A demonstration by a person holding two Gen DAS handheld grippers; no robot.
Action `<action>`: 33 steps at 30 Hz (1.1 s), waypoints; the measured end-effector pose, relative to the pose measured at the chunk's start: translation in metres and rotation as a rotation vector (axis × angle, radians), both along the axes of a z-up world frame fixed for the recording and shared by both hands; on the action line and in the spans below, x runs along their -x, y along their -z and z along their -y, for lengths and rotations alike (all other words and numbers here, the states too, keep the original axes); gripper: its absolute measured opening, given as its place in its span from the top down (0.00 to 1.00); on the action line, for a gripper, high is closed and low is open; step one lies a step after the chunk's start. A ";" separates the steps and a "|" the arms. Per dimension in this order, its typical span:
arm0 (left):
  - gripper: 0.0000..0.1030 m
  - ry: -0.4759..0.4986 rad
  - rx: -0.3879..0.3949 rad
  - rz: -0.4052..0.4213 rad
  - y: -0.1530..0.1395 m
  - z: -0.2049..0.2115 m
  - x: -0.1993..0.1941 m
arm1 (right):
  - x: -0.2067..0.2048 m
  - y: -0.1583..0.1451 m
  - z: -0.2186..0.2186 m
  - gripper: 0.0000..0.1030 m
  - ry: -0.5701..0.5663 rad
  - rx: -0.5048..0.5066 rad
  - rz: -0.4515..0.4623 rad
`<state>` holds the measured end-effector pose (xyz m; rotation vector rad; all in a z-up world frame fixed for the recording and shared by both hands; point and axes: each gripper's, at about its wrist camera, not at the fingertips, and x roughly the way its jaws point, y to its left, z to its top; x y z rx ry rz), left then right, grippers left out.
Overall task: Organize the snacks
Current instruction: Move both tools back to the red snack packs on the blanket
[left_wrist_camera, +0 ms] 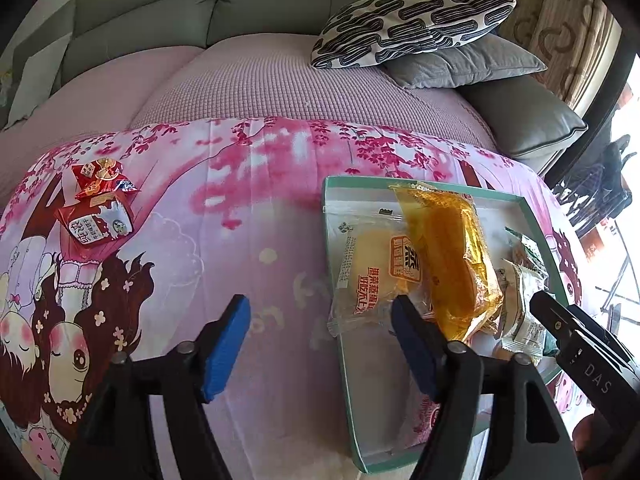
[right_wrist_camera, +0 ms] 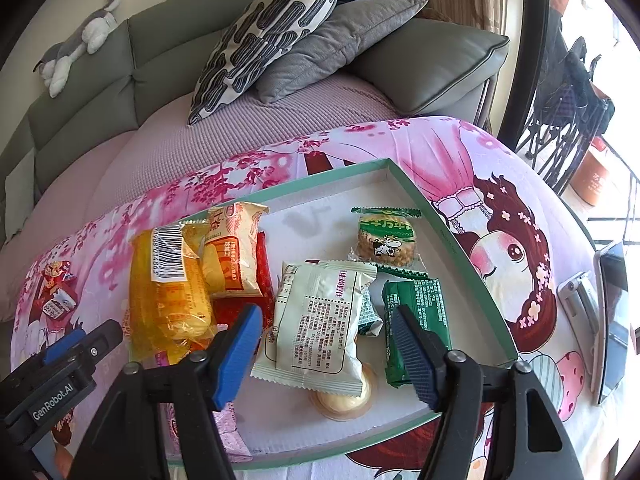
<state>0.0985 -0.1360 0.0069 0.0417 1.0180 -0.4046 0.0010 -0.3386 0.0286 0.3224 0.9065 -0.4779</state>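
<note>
You had strong daylight in both views, coming in from the window (right_wrist_camera: 624,80) at about three o'clock, where the glass blew out to plain white. The orange wrapper (left_wrist_camera: 452,256) glowed as light passed through it, and the plastic on the round cake (left_wrist_camera: 372,264) caught some glare. Shadows on the tray (right_wrist_camera: 320,216) were soft and short. Fisheye bending curved the sofa (right_wrist_camera: 100,80) and the cloth (left_wrist_camera: 260,208) hard toward the rims, and black corners ringed each picture. Focus was fair, softening toward the edges.
</note>
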 end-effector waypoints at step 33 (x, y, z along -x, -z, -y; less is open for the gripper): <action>0.08 -0.228 -0.163 0.093 -0.003 -0.084 -0.022 | -0.020 -0.025 -0.085 0.00 -0.278 0.021 0.137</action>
